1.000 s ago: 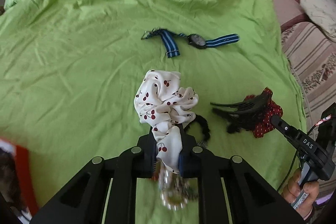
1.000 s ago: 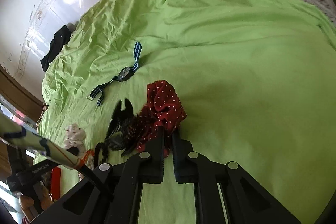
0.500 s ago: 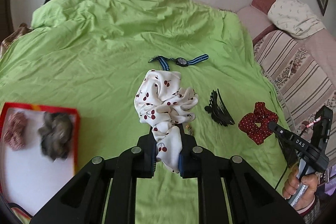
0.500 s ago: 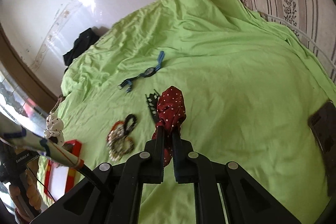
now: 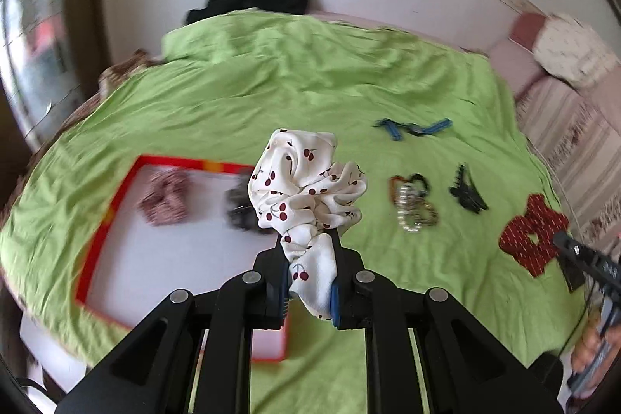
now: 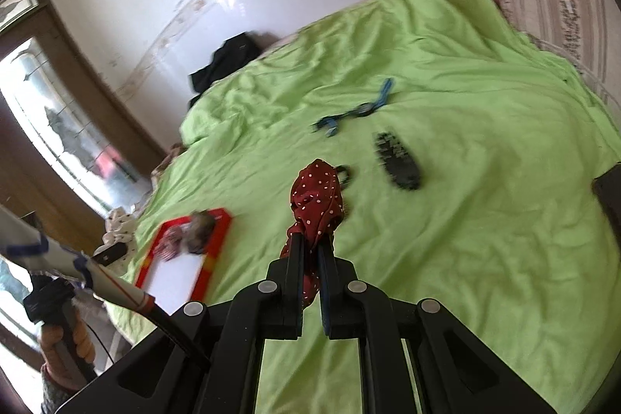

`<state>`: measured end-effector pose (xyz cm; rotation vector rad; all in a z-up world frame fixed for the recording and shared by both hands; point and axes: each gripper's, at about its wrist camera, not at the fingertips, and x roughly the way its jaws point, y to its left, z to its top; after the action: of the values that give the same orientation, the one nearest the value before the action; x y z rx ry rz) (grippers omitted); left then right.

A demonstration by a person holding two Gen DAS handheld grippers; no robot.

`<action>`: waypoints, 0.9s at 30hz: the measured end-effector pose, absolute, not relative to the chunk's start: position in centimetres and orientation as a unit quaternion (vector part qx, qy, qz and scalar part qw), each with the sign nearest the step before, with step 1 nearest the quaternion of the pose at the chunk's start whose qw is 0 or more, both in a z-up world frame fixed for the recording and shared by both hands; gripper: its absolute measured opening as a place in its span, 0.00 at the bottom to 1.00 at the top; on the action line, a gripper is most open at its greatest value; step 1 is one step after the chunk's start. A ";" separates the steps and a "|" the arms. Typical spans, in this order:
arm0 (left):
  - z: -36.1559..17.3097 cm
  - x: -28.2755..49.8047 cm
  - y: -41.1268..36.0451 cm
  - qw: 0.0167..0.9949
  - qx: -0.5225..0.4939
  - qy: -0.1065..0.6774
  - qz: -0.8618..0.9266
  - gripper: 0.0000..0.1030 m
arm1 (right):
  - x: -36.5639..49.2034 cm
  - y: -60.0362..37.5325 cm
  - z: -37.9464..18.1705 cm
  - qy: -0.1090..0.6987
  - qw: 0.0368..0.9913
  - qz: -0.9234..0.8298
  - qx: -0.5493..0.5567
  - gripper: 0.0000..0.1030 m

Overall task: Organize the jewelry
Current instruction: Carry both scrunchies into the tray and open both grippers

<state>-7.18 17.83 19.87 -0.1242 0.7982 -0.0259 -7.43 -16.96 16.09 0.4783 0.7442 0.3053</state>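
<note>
A pink scrunchie [image 5: 165,198] and a grey scrunchie [image 5: 240,208] are held in the red tray [image 5: 112,208] on the green sheet [image 5: 271,96]. The white scrunchie [image 5: 306,189] is clamped in the left gripper [image 5: 310,291] and, against 0.5 s ago, is now carried over the tray edge. The red scrunchie [image 6: 316,204] is clamped in the right gripper [image 6: 310,258], raised. Bracelets [image 5: 413,206], a clip [image 5: 467,194] and a watch [image 5: 413,129] lie beside.

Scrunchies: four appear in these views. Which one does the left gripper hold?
The white cherry-print scrunchie, clamped in the left gripper. The red dotted scrunchie is in the right gripper; two others lie in the red-rimmed tray.
</note>
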 end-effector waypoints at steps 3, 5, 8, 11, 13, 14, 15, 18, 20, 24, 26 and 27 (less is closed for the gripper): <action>19.7 -7.1 20.3 0.918 -0.076 0.389 0.012 0.14 | -7.6 -14.9 16.2 0.365 0.887 0.168 0.228 0.07; 19.0 -6.5 21.8 0.917 -0.082 0.390 0.028 0.14 | -7.3 -13.4 16.1 0.371 0.884 0.177 0.223 0.07; 17.2 -5.1 23.8 0.911 -0.092 0.398 0.047 0.14 | -6.3 -11.2 15.5 0.385 0.876 0.191 0.220 0.07; 15.1 -3.3 25.8 0.904 -0.110 0.407 0.066 0.14 | -4.8 -8.4 14.7 0.399 0.866 0.208 0.218 0.07; 13.6 -2.1 27.6 0.897 -0.130 0.415 0.079 0.14 | -3.7 -6.4 14.1 0.409 0.858 0.222 0.216 0.07; 13.1 -1.8 28.2 0.895 -0.136 0.417 0.086 0.14 | -3.1 -5.2 13.8 0.415 0.853 0.231 0.215 0.07; 12.5 -1.5 28.9 0.892 -0.138 0.419 0.094 0.14 | -2.5 -4.0 13.5 0.419 0.849 0.241 0.215 0.07; 10.7 -0.6 31.1 0.885 -0.135 0.429 0.121 0.14 | -0.6 0.0 12.5 0.435 0.834 0.267 0.210 0.07; 9.7 -0.3 32.7 0.878 -0.138 0.437 0.135 0.14 | 0.6 3.1 11.5 0.446 0.824 0.285 0.204 0.07; 8.9 -0.2 34.7 0.870 -0.144 0.450 0.144 0.14 | 2.4 8.1 10.2 0.461 0.811 0.306 0.192 0.07; 8.7 -0.3 35.4 0.868 -0.140 0.452 0.149 0.15 | 3.0 10.5 9.6 0.469 0.803 0.318 0.188 0.07; 8.6 -0.4 35.7 0.868 -0.138 0.453 0.152 0.15 | 3.2 11.4 9.4 0.471 0.800 0.323 0.185 0.07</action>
<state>-0.42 35.70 8.58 -0.2893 0.9478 0.3183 3.23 11.38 9.37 0.3958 1.0103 0.6918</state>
